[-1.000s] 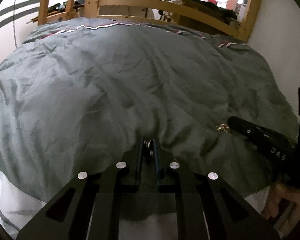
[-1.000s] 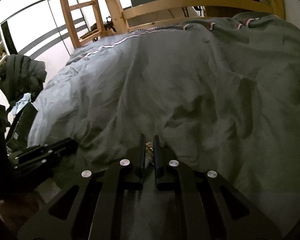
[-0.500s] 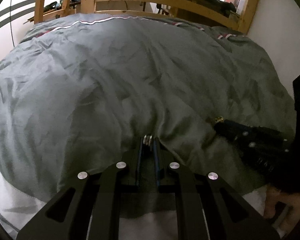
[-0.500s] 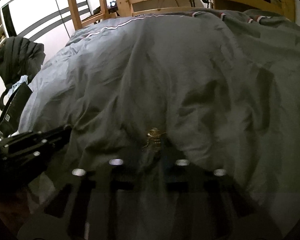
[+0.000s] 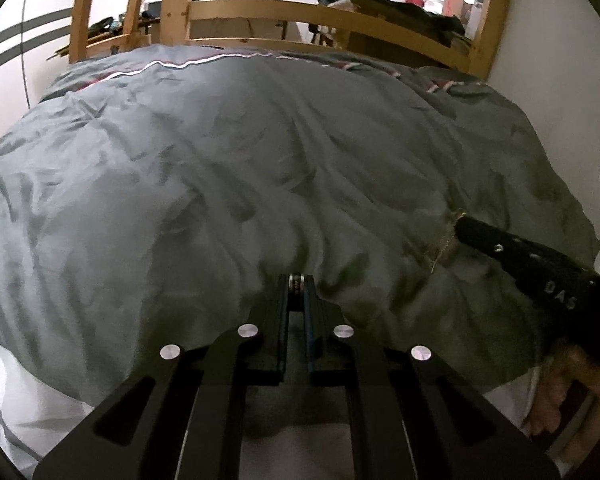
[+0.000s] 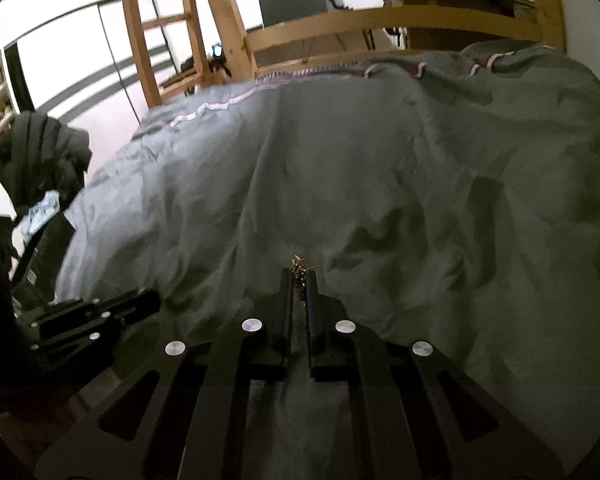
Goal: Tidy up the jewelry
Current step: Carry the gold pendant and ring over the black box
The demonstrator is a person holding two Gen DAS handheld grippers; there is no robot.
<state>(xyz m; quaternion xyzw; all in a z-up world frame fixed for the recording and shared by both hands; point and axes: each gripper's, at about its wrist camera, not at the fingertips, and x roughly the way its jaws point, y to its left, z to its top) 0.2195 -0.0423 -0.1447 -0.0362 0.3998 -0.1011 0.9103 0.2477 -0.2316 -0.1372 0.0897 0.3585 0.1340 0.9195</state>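
My right gripper [image 6: 299, 280] has lifted the thin gold chain [image 6: 299, 270] off the rumpled grey duvet [image 6: 380, 200]; jaws pinch it narrowly. My left gripper [image 5: 298, 286] stays clamped on a small silver ring [image 5: 298, 280] above that duvet. Both pieces are ready for sorting.

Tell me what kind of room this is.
Most likely a bedroom. A rumpled grey duvet covers a bed with a wooden bed frame, a wooden ladder stands beside it, and a dark monitor sits beyond the rail.
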